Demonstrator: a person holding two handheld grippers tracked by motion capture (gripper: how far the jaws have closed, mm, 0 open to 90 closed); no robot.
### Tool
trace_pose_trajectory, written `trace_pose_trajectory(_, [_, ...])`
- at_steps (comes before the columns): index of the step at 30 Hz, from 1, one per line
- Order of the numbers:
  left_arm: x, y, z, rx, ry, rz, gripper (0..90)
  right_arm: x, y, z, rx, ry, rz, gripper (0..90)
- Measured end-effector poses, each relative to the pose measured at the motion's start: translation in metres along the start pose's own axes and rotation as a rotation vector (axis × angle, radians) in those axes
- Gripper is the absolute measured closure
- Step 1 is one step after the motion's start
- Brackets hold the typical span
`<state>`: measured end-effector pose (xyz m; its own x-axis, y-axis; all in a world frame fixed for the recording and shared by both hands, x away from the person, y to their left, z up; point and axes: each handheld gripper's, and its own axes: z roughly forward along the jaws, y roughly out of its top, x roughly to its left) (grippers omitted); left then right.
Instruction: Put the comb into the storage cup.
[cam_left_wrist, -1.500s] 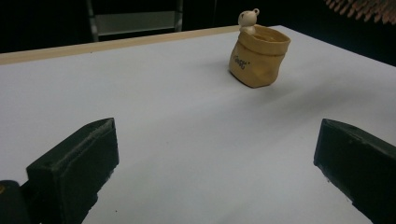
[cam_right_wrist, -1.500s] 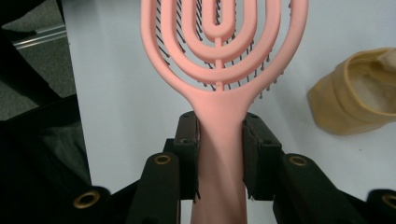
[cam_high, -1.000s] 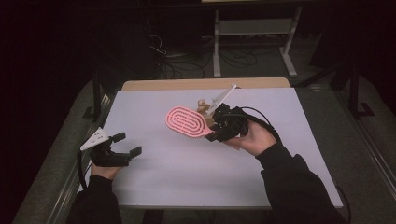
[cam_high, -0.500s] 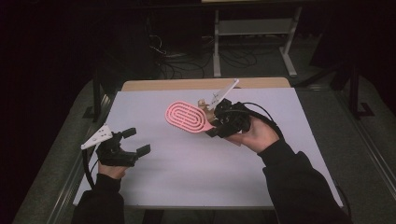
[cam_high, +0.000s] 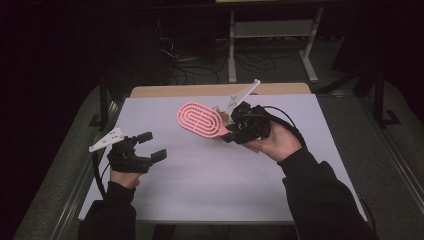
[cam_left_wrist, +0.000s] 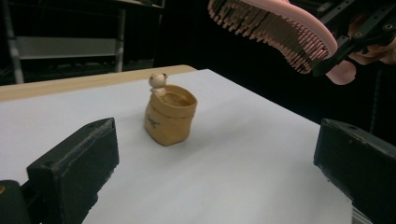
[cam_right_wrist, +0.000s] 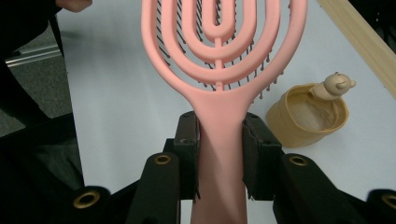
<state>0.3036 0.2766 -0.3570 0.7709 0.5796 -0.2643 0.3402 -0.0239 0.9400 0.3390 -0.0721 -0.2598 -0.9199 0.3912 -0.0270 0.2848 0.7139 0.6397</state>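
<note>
A pink vented hairbrush (cam_high: 200, 119) (cam_right_wrist: 219, 56) hangs above the white table, bristles down. My right gripper (cam_high: 235, 129) (cam_right_wrist: 219, 144) is shut on its handle, both pads pressed against it. Under the brush head stands a small tan cup (cam_left_wrist: 169, 116) (cam_right_wrist: 308, 114) with a little bear figure on its rim; in the high view only a sliver of it (cam_high: 220, 118) peeks out behind the brush. My left gripper (cam_high: 152, 146) (cam_left_wrist: 210, 163) hovers at the table's left, open, nothing between its jaws, pointed toward the cup. In the left gripper view the brush (cam_left_wrist: 275, 32) shows at the top.
The white sheet (cam_high: 210, 185) covers the tabletop, with a wooden edge (cam_high: 200, 90) at the far side. A metal rack (cam_high: 270, 30) and cables lie on the dark floor beyond. Dark mats flank the table on both sides.
My left gripper has risen and moved forward and right, toward the table's middle. The brush in the right gripper has shifted slightly farther back.
</note>
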Motion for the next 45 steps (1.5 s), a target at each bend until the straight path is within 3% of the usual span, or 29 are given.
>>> trace_pose_trajectory(14, [-0.018,0.029,0.034,0.015,-0.052,-0.012,0.0,-0.001,-0.001,-0.008,-0.061,-0.016,0.016,68.7])
trace_pose_trajectory(27, [-0.024,0.057,0.045,-0.007,-0.061,-0.021,0.0,-0.001,-0.009,-0.008,-0.122,-0.02,0.015,68.7])
trace_pose_trajectory(30, [-0.026,0.062,0.051,-0.013,-0.085,-0.041,0.0,-0.001,-0.01,-0.007,-0.144,-0.018,0.012,68.7])
trace_pose_trajectory(38, [-0.037,0.073,0.066,0.005,-0.125,-0.027,0.0,0.001,-0.015,-0.003,-0.183,-0.005,0.005,68.7])
trace_pose_trajectory(45, [-0.039,0.08,0.071,-0.016,-0.159,-0.066,13.3,0.001,-0.019,-0.001,-0.214,0.014,-0.001,68.7])
